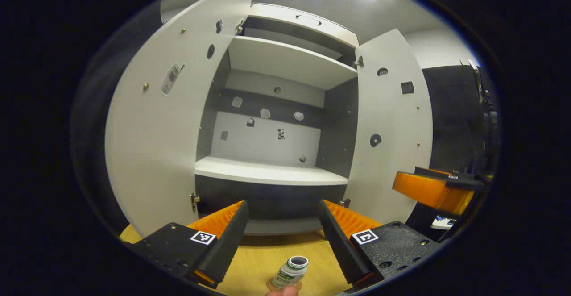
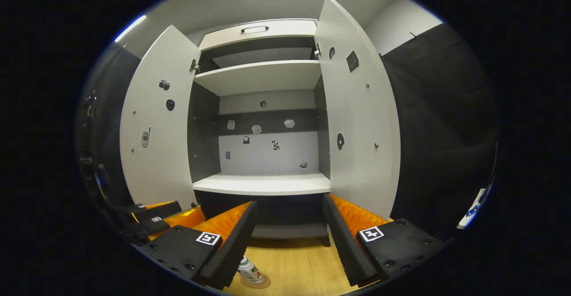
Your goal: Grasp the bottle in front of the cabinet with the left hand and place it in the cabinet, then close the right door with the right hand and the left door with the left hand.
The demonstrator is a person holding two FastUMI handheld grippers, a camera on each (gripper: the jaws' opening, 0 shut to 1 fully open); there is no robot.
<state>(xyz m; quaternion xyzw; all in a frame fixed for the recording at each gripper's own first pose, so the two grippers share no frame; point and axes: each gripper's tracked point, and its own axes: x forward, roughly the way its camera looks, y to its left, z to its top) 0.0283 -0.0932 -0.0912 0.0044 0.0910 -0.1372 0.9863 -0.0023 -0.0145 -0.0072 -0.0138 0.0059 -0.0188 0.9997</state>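
A small white bottle with a green label stands on the wooden table in front of the open cabinet. My left gripper hangs open above and just behind it, nothing between its fingers. In the right gripper view the bottle peeks out beside the left finger of my right gripper, which is open and holds nothing. Both cabinet doors stand wide open: the left door and the right door. The right gripper also shows at the right edge of the left gripper view.
The cabinet has a white lower shelf and an upper shelf, both bare, with small stickers on the back wall. Black cloth hangs to the right of the cabinet. The left gripper appears at lower left in the right gripper view.
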